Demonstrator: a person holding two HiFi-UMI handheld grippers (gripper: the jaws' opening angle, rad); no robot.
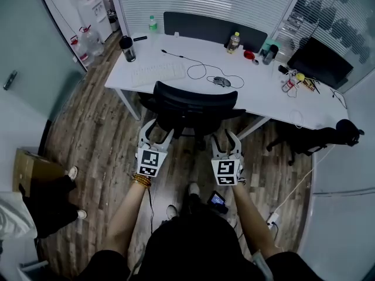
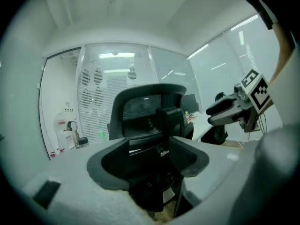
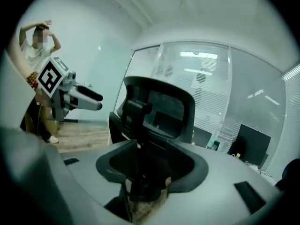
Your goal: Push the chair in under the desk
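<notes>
Head view: the chair [image 1: 188, 105] stood right at the edge of the desk [image 1: 266, 97]. The left gripper [image 1: 156, 131] and right gripper [image 1: 225, 137] were just behind its back.

Left gripper view: its jaws were apart and held nothing.

Right gripper view: its jaws were apart too, and empty.

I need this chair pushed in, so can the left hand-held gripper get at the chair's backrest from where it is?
Probably yes. The left hand-held gripper is right behind the backrest, jaws apart and aimed at it, with nothing visible in between.
</notes>
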